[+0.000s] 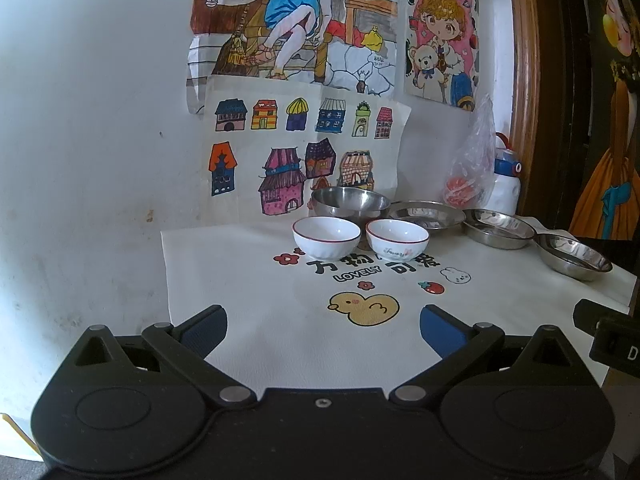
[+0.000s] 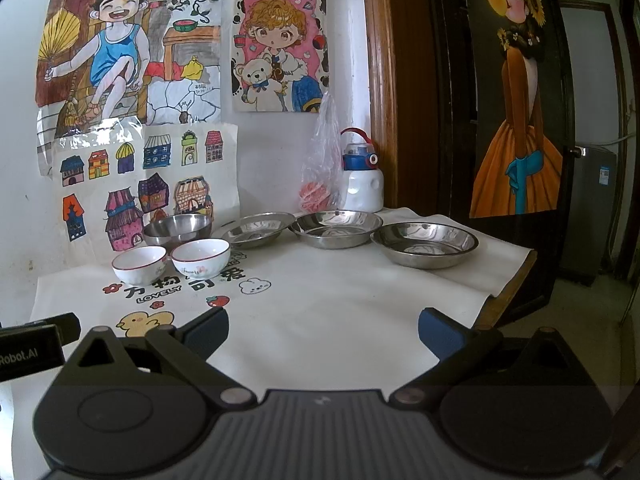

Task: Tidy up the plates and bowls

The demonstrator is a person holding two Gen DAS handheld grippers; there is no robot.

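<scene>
Two white bowls with red rims stand side by side on the white mat, the left one (image 1: 326, 237) (image 2: 139, 264) and the right one (image 1: 397, 239) (image 2: 201, 255). A steel bowl (image 1: 351, 201) (image 2: 177, 229) stands behind them. Three steel plates sit in a row to the right: the first (image 1: 426, 213) (image 2: 258, 229), the second (image 1: 499, 227) (image 2: 336, 228), the third (image 1: 573, 256) (image 2: 425, 243). My left gripper (image 1: 323, 330) is open and empty, near the mat's front. My right gripper (image 2: 323, 330) is open and empty, short of the plates.
A plastic bag with something red (image 2: 322, 172) and a white and blue bottle (image 2: 362, 172) stand at the back by the wooden door frame (image 2: 384, 80). Drawings cover the wall. The table's right edge (image 2: 516, 272) drops off beside the third plate.
</scene>
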